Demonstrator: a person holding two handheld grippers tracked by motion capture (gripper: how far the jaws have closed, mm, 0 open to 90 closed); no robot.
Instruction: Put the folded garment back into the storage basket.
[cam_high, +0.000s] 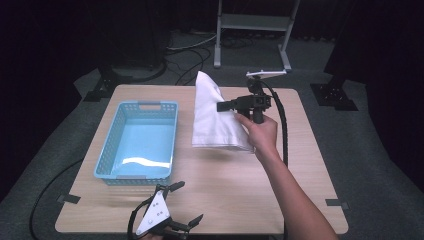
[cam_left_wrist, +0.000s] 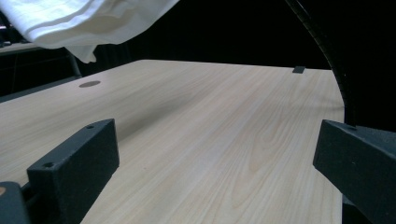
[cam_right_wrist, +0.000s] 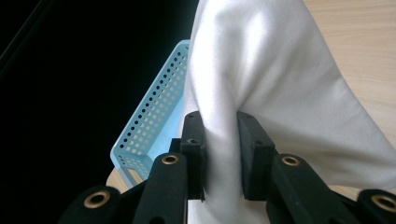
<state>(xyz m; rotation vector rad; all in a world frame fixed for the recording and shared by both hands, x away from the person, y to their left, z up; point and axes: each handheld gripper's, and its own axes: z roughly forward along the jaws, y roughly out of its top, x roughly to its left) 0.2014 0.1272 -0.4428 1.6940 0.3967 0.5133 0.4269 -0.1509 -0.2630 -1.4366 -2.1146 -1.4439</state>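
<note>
A folded white cloth (cam_high: 212, 117) hangs in the air over the middle of the wooden table (cam_high: 300, 170), just right of the blue basket (cam_high: 138, 141). My right gripper (cam_high: 223, 106) is shut on its right side and points left. In the right gripper view the jaws pinch a thick fold of the cloth (cam_right_wrist: 261, 84) around the gripper's midpoint (cam_right_wrist: 221, 140). My left gripper (cam_high: 186, 202) rests at the table's near edge, jaws wide apart with bare wood between them (cam_left_wrist: 212, 154). The lifted cloth (cam_left_wrist: 79, 23) shows at the top left of the left gripper view.
The empty blue perforated basket (cam_right_wrist: 154, 116) stands on the left half of the table. A metal stand (cam_high: 252, 30) and cables lie on the floor beyond the far edge. Black tape marks (cam_high: 336, 203) sit near the table's corners.
</note>
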